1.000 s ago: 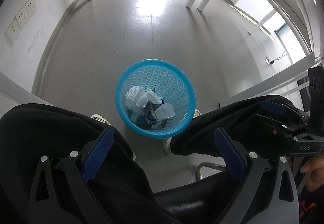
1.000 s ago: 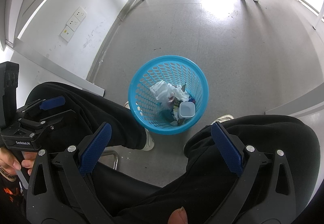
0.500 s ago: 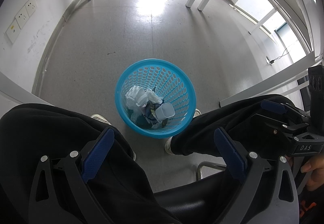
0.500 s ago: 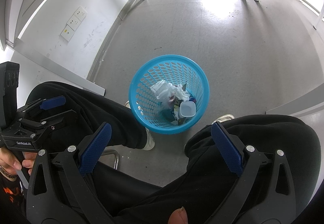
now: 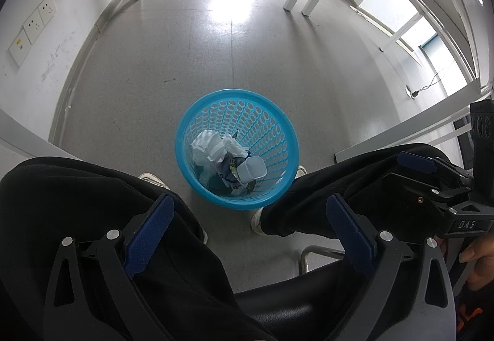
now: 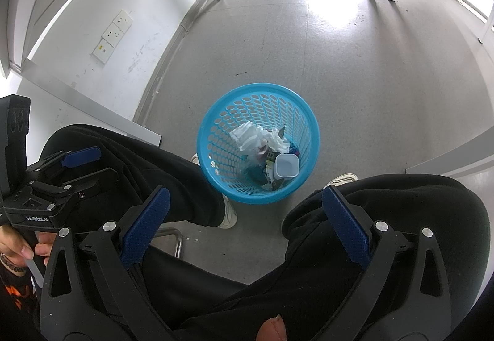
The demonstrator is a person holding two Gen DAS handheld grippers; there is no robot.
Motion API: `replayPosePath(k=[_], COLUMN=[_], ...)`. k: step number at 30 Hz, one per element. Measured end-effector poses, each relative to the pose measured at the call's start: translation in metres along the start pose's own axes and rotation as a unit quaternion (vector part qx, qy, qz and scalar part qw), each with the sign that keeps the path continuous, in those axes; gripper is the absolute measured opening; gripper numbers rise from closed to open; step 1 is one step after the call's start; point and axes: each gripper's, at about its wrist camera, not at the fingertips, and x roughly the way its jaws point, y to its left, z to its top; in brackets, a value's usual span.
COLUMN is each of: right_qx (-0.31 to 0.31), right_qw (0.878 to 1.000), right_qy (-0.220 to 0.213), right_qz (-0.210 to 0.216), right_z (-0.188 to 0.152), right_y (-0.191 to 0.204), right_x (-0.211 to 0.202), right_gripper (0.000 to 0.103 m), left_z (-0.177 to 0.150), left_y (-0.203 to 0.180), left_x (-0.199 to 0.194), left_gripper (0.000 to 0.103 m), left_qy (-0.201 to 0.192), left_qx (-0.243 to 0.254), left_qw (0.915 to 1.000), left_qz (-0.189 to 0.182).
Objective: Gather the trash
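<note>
Both grippers, left gripper [image 5: 247, 230] and right gripper [image 6: 245, 225], hung empty, jaws wide, above the basket [image 5: 279, 125] at frame centre; trash [image 5: 216, 149] looked collected.

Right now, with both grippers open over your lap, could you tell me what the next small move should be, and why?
Probably just hold and look around for more trash. Both the left gripper and the right gripper are open and hold nothing, the crumpled paper and the plastic cup already lie in the blue basket, and no loose trash shows on the floor.

Bright daylight from windows, glare patch on floor [image 5: 228, 1], sharp focus, fisheye bending, dark corners
</note>
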Motion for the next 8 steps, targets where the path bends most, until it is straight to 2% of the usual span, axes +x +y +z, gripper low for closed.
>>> replayPosePath(k=[8], right_qx=[0.001], right_qw=[1.0], right_qy=[0.0], right_qz=[0.001], right_z=[-0.0005], right_y=[0.0007], right_x=[0.0001], right_gripper=[0.095], left_z=[-0.0034], left_y=[0.0004], left_x=[0.0016], left_gripper=[0.097], left_qy=[0.007], left_qx=[0.0], left_qw=[1.0], left_qz=[0.0])
